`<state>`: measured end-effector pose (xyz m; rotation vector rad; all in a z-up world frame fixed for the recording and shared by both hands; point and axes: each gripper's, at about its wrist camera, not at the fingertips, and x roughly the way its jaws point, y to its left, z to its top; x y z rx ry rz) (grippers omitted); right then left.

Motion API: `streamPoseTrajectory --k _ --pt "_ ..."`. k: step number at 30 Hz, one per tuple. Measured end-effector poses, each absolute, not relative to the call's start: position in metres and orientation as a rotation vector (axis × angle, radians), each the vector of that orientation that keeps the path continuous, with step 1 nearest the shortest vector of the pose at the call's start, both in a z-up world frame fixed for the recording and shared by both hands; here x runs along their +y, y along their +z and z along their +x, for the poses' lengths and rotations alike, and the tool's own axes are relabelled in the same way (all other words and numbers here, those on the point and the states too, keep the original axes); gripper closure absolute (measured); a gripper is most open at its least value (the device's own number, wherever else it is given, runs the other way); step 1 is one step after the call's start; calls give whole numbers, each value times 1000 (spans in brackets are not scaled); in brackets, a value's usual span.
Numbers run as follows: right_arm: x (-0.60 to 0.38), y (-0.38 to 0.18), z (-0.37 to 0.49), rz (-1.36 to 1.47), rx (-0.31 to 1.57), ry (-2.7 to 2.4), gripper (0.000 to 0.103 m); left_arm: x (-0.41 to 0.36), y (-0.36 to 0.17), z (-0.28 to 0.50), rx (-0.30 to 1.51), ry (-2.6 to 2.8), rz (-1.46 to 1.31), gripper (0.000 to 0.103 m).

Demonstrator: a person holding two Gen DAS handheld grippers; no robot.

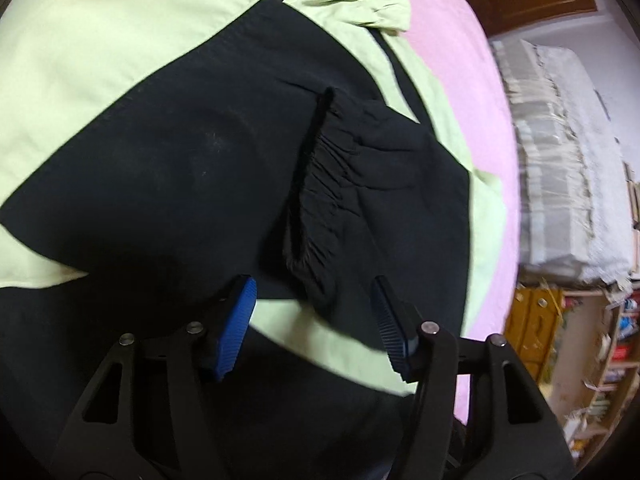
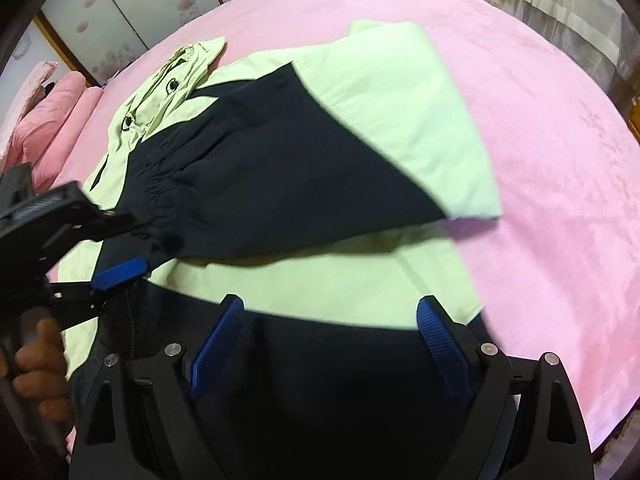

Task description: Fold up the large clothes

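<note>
Two grippers hang over a black-and-pale-green jacket (image 2: 304, 184) spread on the pink bed (image 2: 560, 160) — its black sleeve (image 1: 352, 184) folded across the body. Left gripper (image 1: 316, 320) straddles the gathered cuff (image 1: 320, 184), fingers parted, gripping nothing; right gripper (image 2: 332, 340) gapes wide — empty too.

A large jacket (image 2: 400, 128) in pale green and black lies spread on the pink bedspread (image 2: 560, 160). One sleeve (image 1: 380, 168), black toward its gathered elastic cuff (image 1: 316, 184) and green toward the shoulder, lies folded across the body. The green hood (image 2: 176, 68), with dark drawcord toggles, lies crumpled at the far end. The near hem is black.
</note>
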<state>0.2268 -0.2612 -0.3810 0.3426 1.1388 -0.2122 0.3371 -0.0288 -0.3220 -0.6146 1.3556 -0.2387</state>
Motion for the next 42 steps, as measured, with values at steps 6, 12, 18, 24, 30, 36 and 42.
streamPoseTrajectory --k 6,12,18,24,30,36,42 --pt "-286 -389 230 283 1159 -175 14 -60 -316 345 1253 -160 -534 73" --pt "-311 -404 235 271 1206 -152 13 -89 -290 356 1181 -156 -451 96" --pt "-333 -411 243 257 1186 -134 13 -118 -211 371 961 -259 -435 97" --pt "-349 -414 253 235 1134 -120 13 -120 -119 386 703 -304 -366 97" --pt "-359 -416 259 219 1100 -112 13 -77 -69 381 570 -211 -351 97" --pt "-363 -421 254 169 1096 -101 13 -23 -69 369 571 -8 -328 97" --pt "-354 -434 262 79 1092 -97 13 23 -145 370 762 173 -339 97"
